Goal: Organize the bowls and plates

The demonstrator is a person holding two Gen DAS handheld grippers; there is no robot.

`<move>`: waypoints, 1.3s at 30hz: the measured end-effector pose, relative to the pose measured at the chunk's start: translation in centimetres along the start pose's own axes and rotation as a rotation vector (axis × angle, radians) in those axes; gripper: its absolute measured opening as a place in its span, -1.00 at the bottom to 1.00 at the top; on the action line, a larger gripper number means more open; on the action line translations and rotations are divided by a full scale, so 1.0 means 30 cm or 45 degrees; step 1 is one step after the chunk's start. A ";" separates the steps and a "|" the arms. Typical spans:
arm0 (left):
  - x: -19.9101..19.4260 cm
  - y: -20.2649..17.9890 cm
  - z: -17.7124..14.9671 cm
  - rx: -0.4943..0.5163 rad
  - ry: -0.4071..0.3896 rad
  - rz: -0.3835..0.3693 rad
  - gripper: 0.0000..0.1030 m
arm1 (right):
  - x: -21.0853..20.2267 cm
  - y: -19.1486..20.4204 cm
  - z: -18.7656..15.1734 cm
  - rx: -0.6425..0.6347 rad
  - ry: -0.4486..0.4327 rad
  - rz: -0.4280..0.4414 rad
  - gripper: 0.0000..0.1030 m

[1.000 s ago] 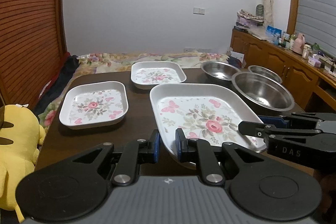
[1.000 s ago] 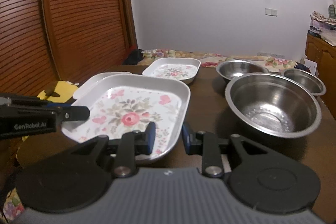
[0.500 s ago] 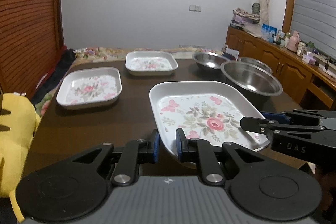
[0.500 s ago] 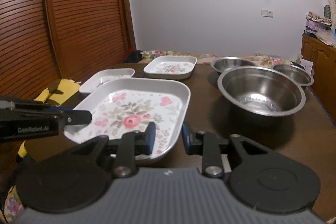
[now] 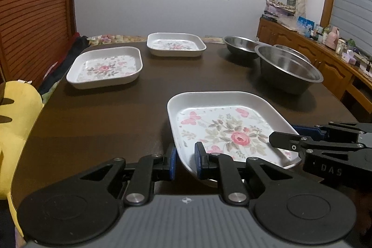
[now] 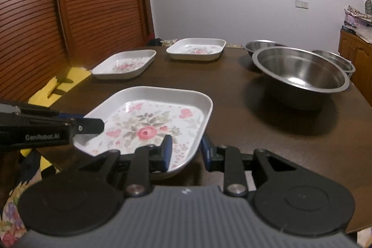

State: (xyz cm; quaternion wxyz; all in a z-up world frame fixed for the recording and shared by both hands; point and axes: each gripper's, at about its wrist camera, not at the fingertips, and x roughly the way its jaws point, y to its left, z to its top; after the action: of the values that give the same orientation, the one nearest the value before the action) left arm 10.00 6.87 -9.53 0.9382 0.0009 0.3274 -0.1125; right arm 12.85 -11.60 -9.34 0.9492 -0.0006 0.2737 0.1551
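Observation:
A large white floral plate (image 5: pixel 232 131) is low over the near part of the dark table (image 5: pixel 116 122); I cannot tell whether it touches. My left gripper (image 5: pixel 184 160) is shut on its near-left rim, one pad inside and one outside. My right gripper (image 6: pixel 186 150) is shut on the opposite rim of the same plate (image 6: pixel 151 122). Each view shows the other gripper reaching in from the side: the right gripper (image 5: pixel 286 141), the left gripper (image 6: pixel 90 126). A medium floral plate (image 5: pixel 104 66) and a smaller one (image 5: pixel 176 45) lie further back. A large steel bowl (image 5: pixel 288 66) stands at the right with two smaller bowls (image 5: pixel 241 44) behind it.
A yellow plush toy (image 5: pixel 16 120) sits off the table's left edge. A wooden slatted door (image 6: pixel 69 4) lines the left wall. A wooden sideboard (image 5: pixel 325 57) with small items runs along the right. Bare tabletop lies between the held plate and the far plates.
Both grippers have sunk with the large plate and drawn it toward the table's near edge. The far plates and bowls now look further away. Both grips are unchanged.

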 end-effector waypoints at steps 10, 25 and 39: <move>0.031 0.005 -0.025 -0.002 0.027 0.018 -0.65 | 0.020 0.006 -0.021 0.008 0.033 0.000 -0.43; 0.017 0.011 -0.022 -0.010 -0.017 0.090 -0.61 | 0.020 0.004 -0.030 0.023 0.017 0.014 -0.42; -0.079 0.141 0.152 -0.026 -0.188 0.171 -0.07 | -0.034 -0.023 0.186 0.000 -0.118 0.052 -0.06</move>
State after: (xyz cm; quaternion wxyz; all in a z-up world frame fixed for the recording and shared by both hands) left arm 11.88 11.14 -4.80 0.9651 0.0050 0.2578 -0.0459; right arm 15.13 -12.09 -4.13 0.9575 0.0122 0.2295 0.1745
